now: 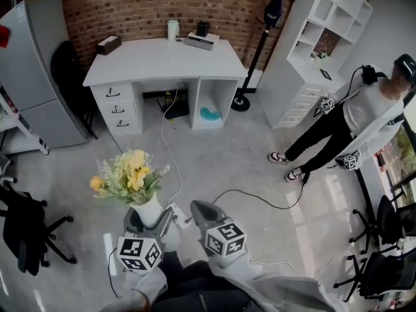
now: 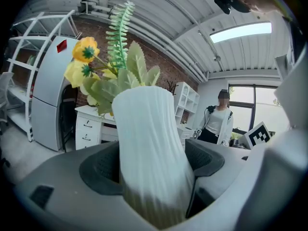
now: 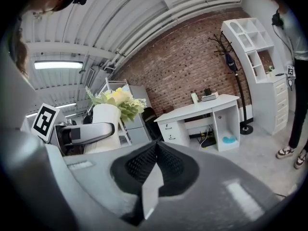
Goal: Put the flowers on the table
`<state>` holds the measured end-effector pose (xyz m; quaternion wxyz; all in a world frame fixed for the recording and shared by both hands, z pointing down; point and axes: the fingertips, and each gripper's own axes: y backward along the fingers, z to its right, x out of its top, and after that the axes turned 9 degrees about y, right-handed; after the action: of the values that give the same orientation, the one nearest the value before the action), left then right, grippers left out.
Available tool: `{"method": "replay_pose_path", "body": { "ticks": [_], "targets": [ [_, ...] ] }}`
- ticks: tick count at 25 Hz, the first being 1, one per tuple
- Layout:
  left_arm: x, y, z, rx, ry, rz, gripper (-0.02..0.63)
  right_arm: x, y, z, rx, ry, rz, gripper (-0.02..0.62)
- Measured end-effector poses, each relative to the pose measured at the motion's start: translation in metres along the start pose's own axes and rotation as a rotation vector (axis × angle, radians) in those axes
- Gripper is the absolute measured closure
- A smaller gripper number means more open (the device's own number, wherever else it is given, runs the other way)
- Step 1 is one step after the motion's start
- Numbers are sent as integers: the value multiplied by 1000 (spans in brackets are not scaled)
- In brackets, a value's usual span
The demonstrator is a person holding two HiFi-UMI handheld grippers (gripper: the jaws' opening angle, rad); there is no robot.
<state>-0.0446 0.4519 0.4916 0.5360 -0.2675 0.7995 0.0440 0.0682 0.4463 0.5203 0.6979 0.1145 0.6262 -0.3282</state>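
Observation:
A white ribbed vase with yellow flowers and green leaves is held upright above the floor by my left gripper, whose jaws are shut on the vase's body. My right gripper hangs just right of it, shut, with nothing between its pads. From the right gripper view the vase and the flowers stand at the left. The white desk is far ahead against the brick wall, also seen in the right gripper view.
On the desk are a cup, a brown box and a small device. A person stands at the right by white shelves. A grey fridge and black chairs are at the left; cables cross the floor.

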Motion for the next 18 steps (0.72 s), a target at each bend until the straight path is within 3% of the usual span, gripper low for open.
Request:
{"method": "replay_pose_path", "body": {
  "ticks": [8, 18],
  "targets": [
    [65, -64, -55, -27, -34, -26, 211, 51, -97, 20, -10, -15, 4, 597],
    [119, -121, -123, -60, -46, -52, 210, 87, -202, 28, -21, -24, -1, 597]
  ]
}}
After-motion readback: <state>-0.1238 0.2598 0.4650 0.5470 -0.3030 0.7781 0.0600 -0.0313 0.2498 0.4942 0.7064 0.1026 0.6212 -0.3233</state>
